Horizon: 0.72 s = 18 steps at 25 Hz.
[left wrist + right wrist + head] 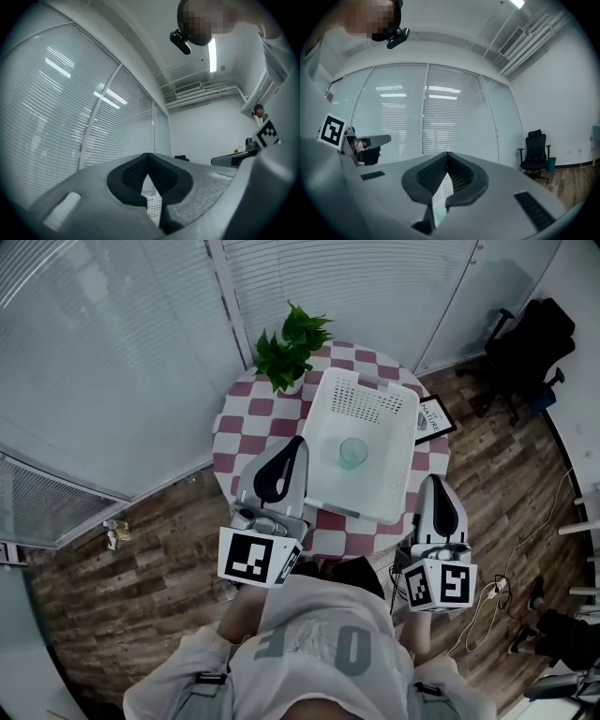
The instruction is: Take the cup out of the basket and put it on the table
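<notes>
At the far left, window blinds (103,334) run along the wall above a wooden floor (141,559). A leafy green plant (291,348) stands at the back left edge of the round table (234,423), which is covered in a red and white check.

My left gripper (298,442) points forward over the near left part of the table. Its jaws are pressed together at the tips with nothing between them. From above, its tip shows against the left wall of the white perforated basket (326,420). I cannot tell whether it touches. In the left gripper view a bit of that perforated wall shows through the gap below the closed tips.

The basket sits in the middle of the table, and the clear cup (353,453) stands upright inside it, near the centre of its floor, apart from both my grippers.

My right gripper (434,480) is just beside the basket's near right corner. Its jaws are also closed tip to tip and hold nothing. The right gripper view shows the basket's wall through the gap under them.

Further right, a framed sign (433,418) lies at the table's right edge. A black office chair (525,348) stands on the floor well beyond the table.
</notes>
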{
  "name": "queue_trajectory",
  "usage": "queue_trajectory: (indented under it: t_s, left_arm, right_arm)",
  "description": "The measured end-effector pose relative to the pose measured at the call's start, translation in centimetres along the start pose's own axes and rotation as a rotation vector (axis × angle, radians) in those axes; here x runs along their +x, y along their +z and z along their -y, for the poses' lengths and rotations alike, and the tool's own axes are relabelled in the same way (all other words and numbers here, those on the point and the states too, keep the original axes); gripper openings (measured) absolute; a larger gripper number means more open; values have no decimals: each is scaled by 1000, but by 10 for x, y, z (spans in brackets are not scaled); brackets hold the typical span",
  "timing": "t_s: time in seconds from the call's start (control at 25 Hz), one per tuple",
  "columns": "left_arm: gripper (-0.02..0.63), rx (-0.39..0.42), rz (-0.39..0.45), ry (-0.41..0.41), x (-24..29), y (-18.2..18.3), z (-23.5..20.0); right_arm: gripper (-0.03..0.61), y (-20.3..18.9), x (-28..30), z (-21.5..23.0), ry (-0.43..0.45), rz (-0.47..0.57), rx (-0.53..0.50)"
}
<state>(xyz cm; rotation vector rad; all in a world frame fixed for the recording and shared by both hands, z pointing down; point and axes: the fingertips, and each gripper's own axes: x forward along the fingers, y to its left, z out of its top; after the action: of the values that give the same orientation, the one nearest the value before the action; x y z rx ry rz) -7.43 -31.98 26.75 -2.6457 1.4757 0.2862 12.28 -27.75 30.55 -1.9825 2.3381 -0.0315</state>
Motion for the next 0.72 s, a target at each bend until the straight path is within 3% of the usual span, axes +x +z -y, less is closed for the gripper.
queue_trajectory:
  t_s: [0.24, 0.4, 0.52, 0.64, 0.72]
  left_arm:
    - [3, 5, -76, -17, 43, -23, -5]
    - [3, 58, -98, -44, 78, -29, 1]
    - [7, 105, -128, -109, 105, -35, 14]
    - [151, 126, -225, -238, 131, -56, 29]
    - [205, 173, -322, -343, 146, -81, 39]
  right_arm:
    - [11, -17, 28, 13, 12, -55, 37]
    - [11, -16, 44, 36, 28, -62, 56]
    - [11, -21, 53, 60, 33, -77, 68]
    - [11, -31, 58, 76, 34, -90, 104]
    - [11, -40, 57, 84, 28, -100, 123]
